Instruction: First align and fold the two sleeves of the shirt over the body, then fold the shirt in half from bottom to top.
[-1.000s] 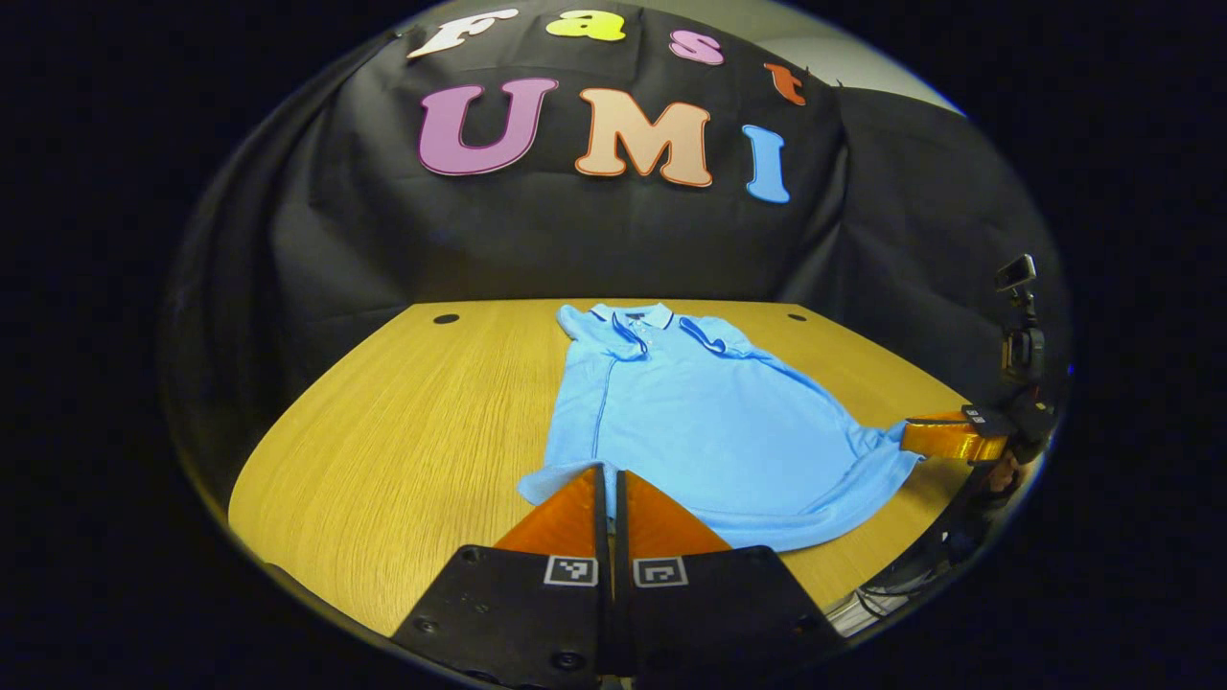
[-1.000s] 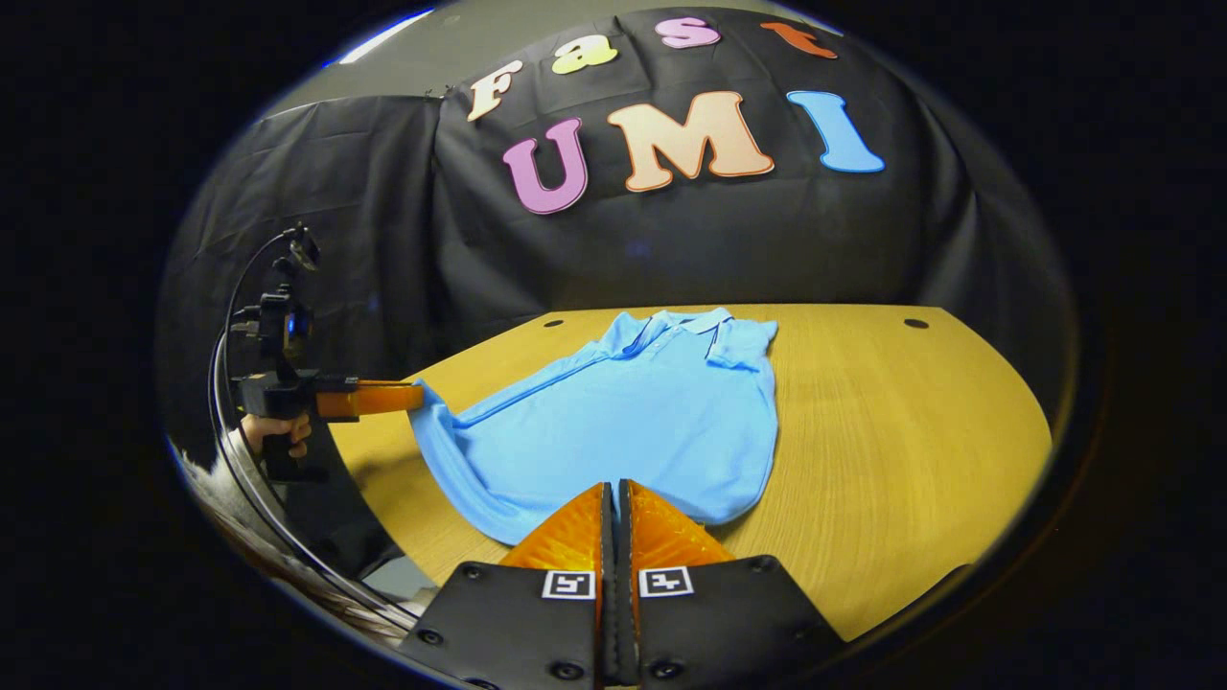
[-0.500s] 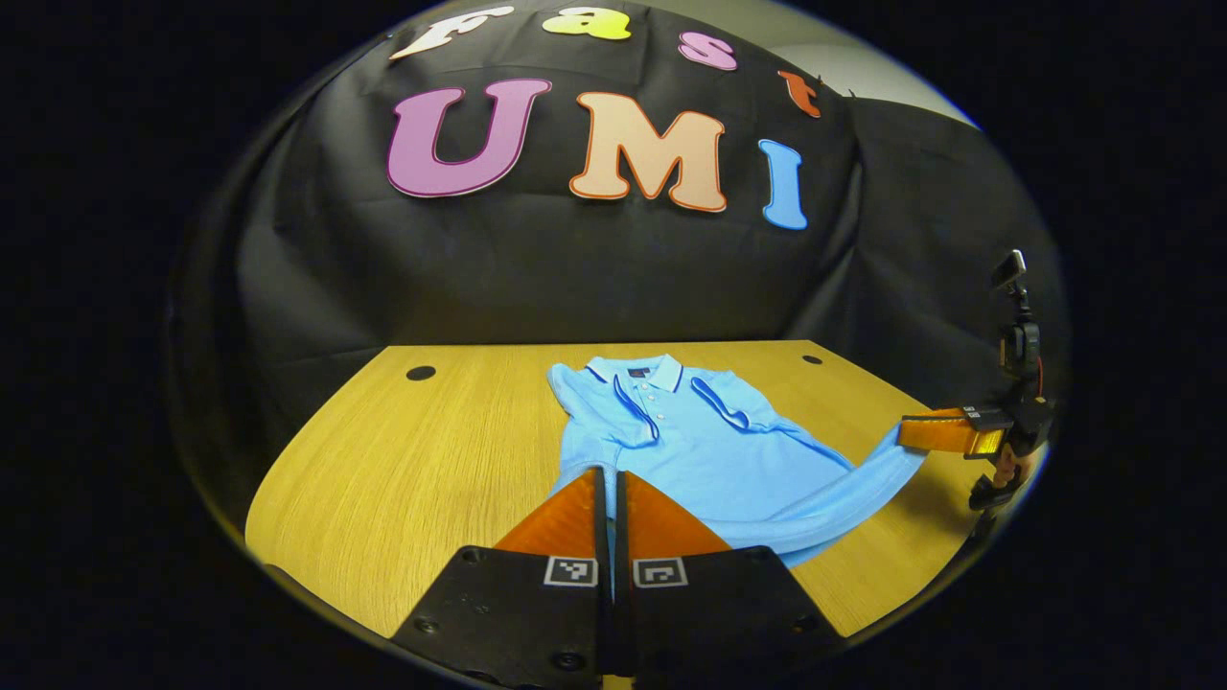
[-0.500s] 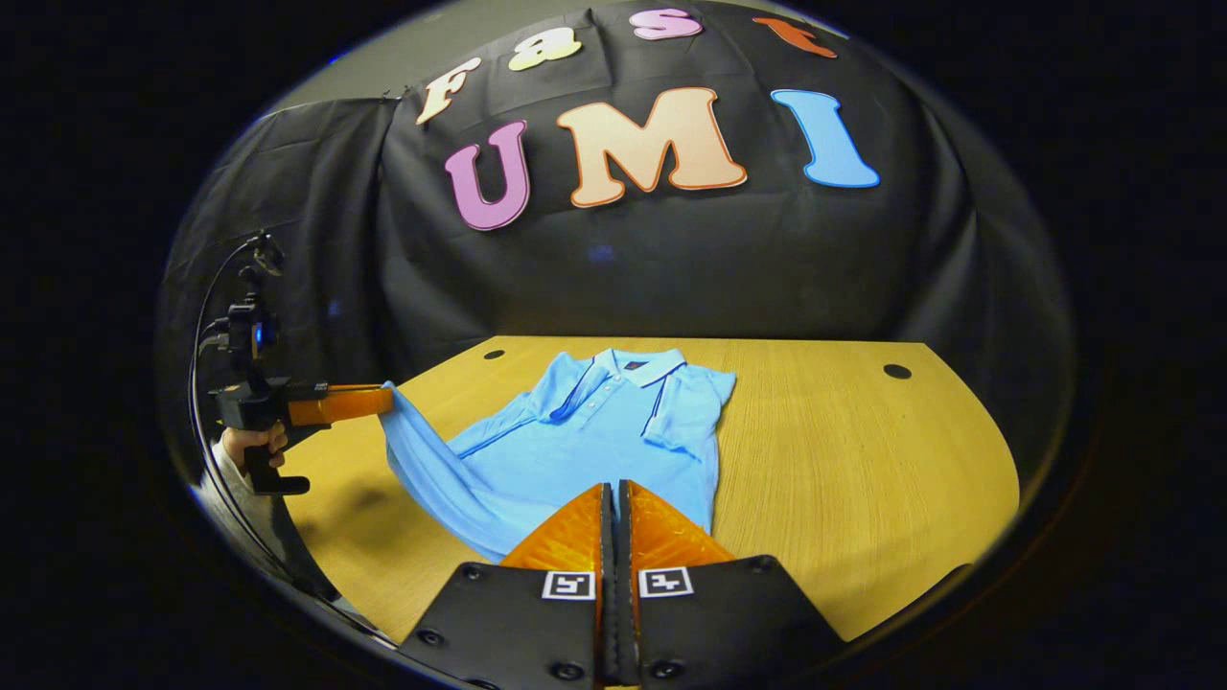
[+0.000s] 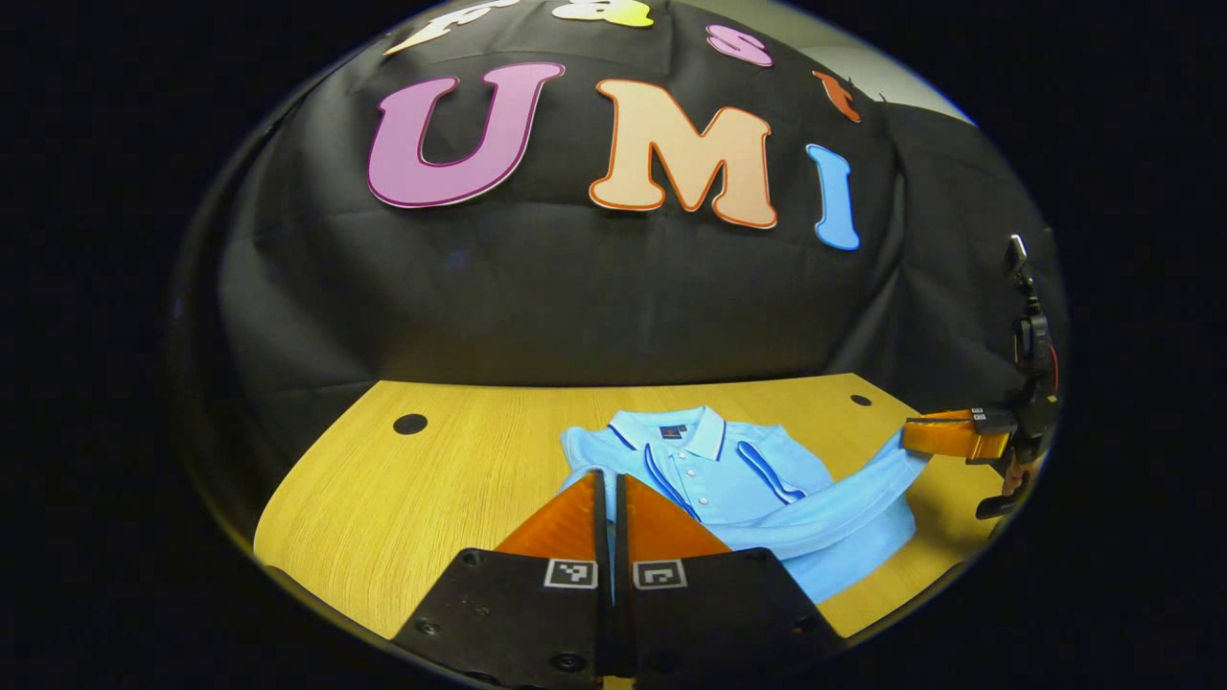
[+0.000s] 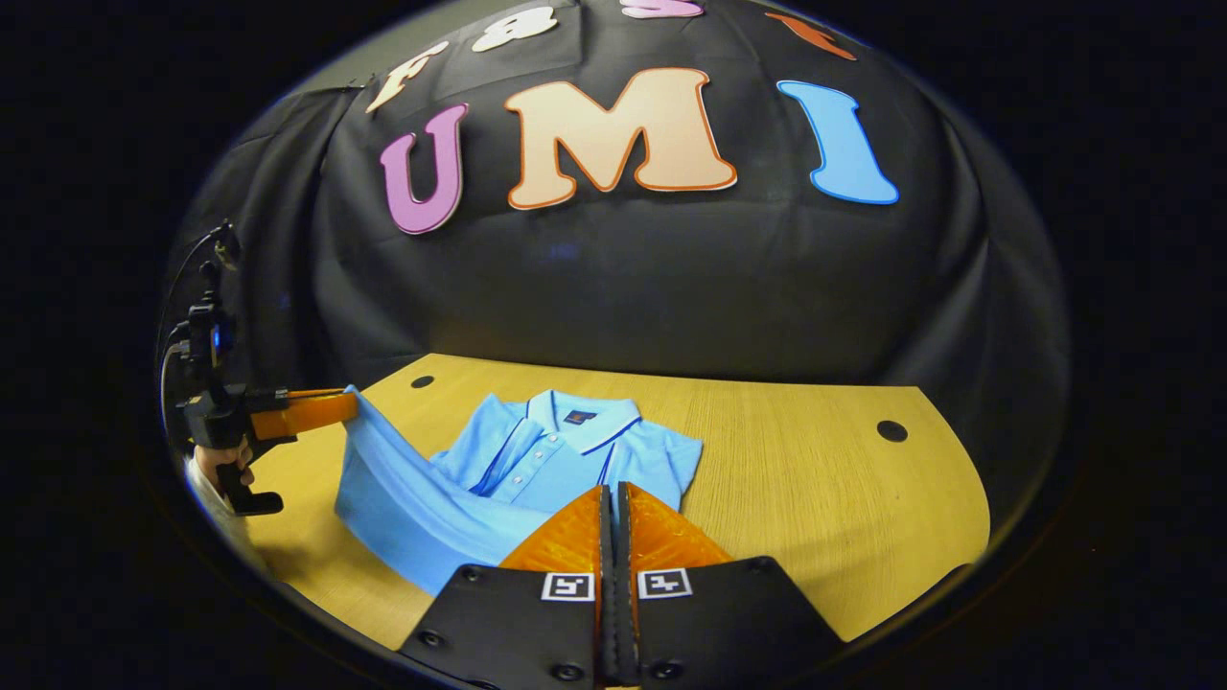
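Lifting shirt point(image 5: 767, 498) hem: both grippers (jaws closed); table point(image 5: 451, 470) beneath.

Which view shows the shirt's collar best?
The right gripper view: the collar lies open toward the camera, unobstructed. In the left gripper view the collar is also visible, but smaller and at more of an angle, beyond the left hand-held gripper.
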